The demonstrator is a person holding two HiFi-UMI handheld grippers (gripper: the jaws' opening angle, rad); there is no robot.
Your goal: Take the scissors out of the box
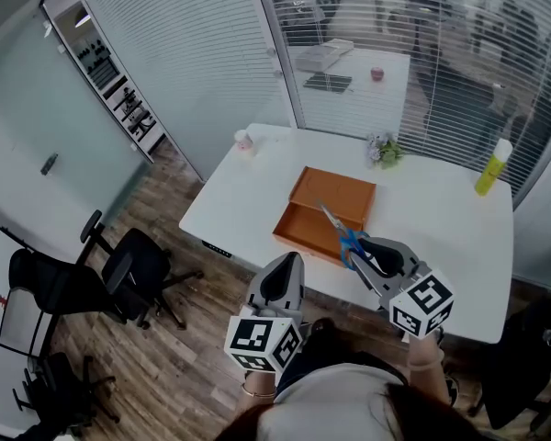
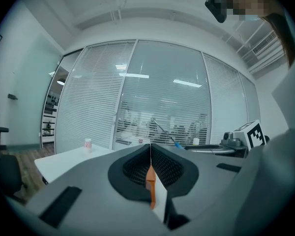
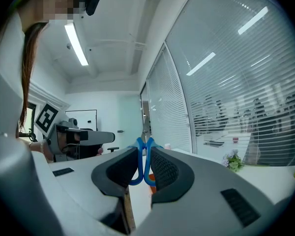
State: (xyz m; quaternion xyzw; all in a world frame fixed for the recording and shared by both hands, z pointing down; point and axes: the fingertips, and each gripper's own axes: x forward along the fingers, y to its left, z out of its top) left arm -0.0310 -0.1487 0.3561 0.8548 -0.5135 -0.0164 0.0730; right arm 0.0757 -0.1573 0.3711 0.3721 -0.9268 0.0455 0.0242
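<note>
Blue-handled scissors (image 1: pixel 348 240) are pinched in the right tool (image 3: pixel 144 154), above the orange box (image 1: pixel 335 194).

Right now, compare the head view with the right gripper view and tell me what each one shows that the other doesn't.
Only the head view shows the orange box lying open on the white table, and the marker cube of the right gripper. Only the right gripper view shows the ceiling light strip and the pads pressed on the blue handles of the scissors. Both show the scissors held in the right gripper, the left gripper and the small plant.
</note>
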